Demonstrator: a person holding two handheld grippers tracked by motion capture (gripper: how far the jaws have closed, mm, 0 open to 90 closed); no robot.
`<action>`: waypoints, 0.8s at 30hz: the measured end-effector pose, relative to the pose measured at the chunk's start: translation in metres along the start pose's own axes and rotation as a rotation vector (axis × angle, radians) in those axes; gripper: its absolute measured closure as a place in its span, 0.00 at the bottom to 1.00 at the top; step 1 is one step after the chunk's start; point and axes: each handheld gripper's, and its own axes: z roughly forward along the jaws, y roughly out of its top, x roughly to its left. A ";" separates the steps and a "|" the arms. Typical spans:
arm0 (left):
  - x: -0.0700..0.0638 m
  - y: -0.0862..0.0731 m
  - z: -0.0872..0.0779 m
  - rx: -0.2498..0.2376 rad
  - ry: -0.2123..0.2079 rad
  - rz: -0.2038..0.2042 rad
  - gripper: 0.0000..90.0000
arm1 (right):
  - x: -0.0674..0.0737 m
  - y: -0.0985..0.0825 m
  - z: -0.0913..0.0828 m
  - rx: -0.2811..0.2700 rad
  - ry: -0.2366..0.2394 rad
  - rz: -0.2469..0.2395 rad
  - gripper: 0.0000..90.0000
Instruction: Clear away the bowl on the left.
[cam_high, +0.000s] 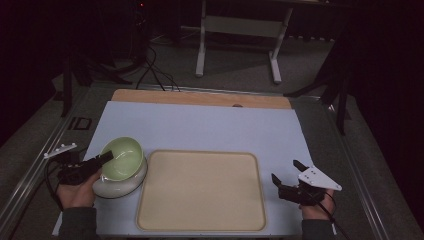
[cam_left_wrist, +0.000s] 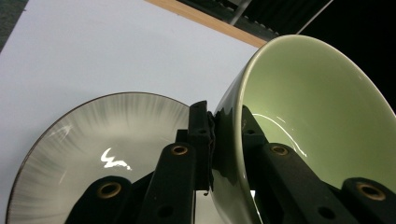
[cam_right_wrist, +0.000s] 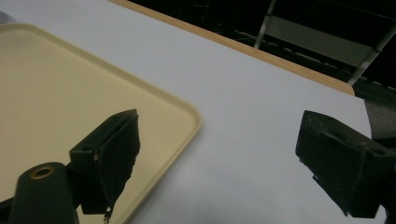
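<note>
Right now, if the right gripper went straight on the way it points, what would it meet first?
Probably nothing: the right gripper, fingers apart, points across the bare blue mat toward the table's wooden far edge. The beige tray lies beside that line, under one finger. Depth is unclear.

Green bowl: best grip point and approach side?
Pinch the rim wall of the green bowl, one jaw inside, one outside, coming from its left edge. The wall is thin and the bowl sits tilted in the white bowl. The left gripper already clamps it that way.
</note>
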 end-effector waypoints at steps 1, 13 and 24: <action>-0.001 0.000 0.000 -0.001 0.000 0.002 0.91 | 0.000 0.000 0.000 0.000 0.000 0.000 0.15; -0.011 0.001 0.002 0.000 -0.020 0.020 0.91 | 0.000 0.000 0.000 -0.001 0.000 0.001 0.15; -0.020 0.000 0.007 0.010 -0.039 0.044 0.91 | 0.000 0.000 0.000 -0.005 -0.001 -0.001 0.15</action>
